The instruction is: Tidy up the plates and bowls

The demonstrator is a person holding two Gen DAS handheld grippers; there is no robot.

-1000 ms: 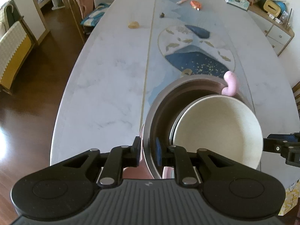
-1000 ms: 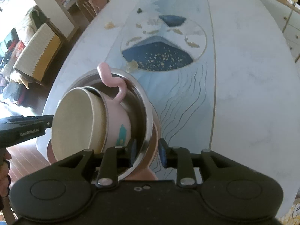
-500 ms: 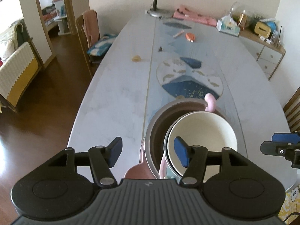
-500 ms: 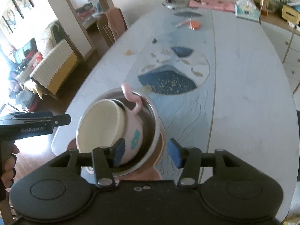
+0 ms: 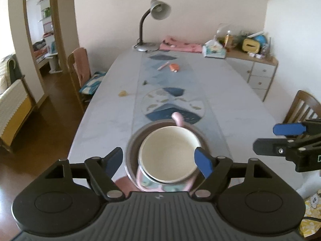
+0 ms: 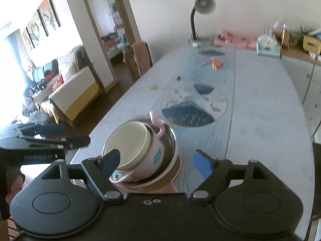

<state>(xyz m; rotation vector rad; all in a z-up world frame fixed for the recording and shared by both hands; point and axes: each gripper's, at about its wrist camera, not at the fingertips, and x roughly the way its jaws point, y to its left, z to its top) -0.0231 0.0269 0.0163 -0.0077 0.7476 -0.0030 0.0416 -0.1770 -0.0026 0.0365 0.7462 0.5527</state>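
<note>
Stack looks done: cream bowl (image 5: 168,153) sits inside pink cup (image 6: 149,156), cup inside steel bowl (image 5: 132,150), all on a pink plate (image 5: 124,184) at the near end of the counter (image 5: 108,120). Cup leans toward the left side of the steel bowl.

Left claw (image 5: 159,159) is spread wide, grasping nothing, hanging above and behind the stack. Right claw (image 6: 156,160) likewise released and empty, above the stack on its right.

Step in hand, as I read it: release and retreat after nesting. Next move probably needs nothing more than clearing away; if the tilt matters, one claw nudges the cup upright.

Versus 1.0 s ago: both claws were clamped on the steel bowl's rim, left on its left side, right on its right. Both have since let go, opened and pulled back and up. Stack stayed put.
</note>
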